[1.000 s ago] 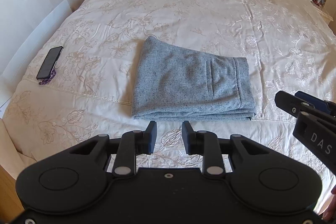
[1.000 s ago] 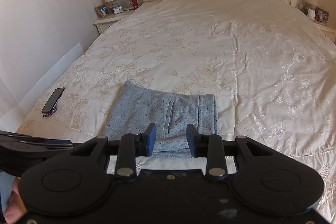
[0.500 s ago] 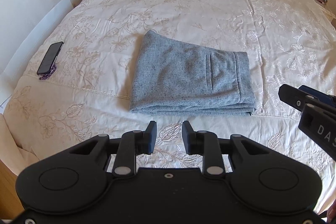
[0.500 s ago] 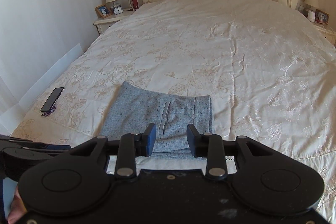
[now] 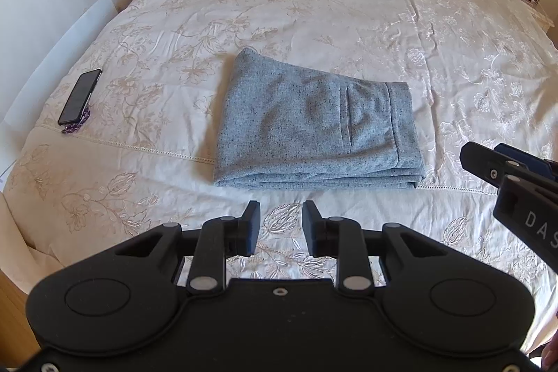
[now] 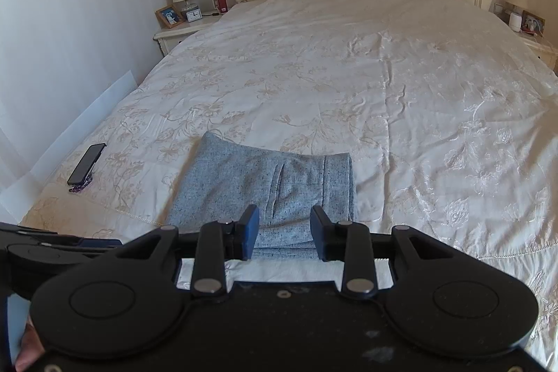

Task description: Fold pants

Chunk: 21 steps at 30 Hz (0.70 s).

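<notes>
Left wrist view is showing the pants (image 5: 314, 124) lying folded on the bed (image 5: 348, 6), both claws, left claw (image 5: 280, 227) and right claw (image 6: 284, 230), hovering near them, slightly parted and empty, so only tidying seems to be remaining.

Daylit, bright, soft. Satin bedspread (image 5: 348, 6) shows sheen, strongest on the right side in both views. Fisheye bends the edges; corners vignette dark. Focus sharp throughout; gray pants (image 5: 314, 124) cast a thin shadow along the near edge.

Handheld grippers, matte black, pair

Left gripper (image 5: 280, 224): silver pivot pins behind black fingers. Right gripper (image 6: 284, 227): blue pads (image 6: 250, 230), white "DAS" lettering on its side.
</notes>
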{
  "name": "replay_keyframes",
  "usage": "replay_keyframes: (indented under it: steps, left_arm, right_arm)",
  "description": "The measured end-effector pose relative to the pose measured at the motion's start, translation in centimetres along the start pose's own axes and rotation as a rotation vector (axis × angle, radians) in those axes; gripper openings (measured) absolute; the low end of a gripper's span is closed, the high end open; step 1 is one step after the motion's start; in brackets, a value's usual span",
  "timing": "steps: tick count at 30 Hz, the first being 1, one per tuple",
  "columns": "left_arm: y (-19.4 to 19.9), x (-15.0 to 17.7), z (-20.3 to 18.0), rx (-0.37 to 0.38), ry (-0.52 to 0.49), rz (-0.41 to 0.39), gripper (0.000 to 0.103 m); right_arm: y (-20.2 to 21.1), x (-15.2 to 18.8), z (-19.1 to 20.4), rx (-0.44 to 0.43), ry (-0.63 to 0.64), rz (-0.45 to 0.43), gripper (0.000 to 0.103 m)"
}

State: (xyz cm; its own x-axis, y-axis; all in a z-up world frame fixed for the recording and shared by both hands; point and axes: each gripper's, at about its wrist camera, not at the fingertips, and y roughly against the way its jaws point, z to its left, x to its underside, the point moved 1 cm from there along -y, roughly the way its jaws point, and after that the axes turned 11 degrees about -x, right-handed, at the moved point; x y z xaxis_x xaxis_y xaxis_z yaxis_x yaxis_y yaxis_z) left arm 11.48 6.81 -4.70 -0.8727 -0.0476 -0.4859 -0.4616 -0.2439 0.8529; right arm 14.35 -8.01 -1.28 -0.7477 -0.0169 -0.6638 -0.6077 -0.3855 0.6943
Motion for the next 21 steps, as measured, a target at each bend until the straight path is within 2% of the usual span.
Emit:
replay_keyframes:
  steps: [21]
  left_arm:
    - [-0.05,0.07,0.23,-0.001,0.001,-0.001,0.037]
  right_arm:
    - [-0.18,0.08,0.08,-0.005,-0.005,0.003,0.035]
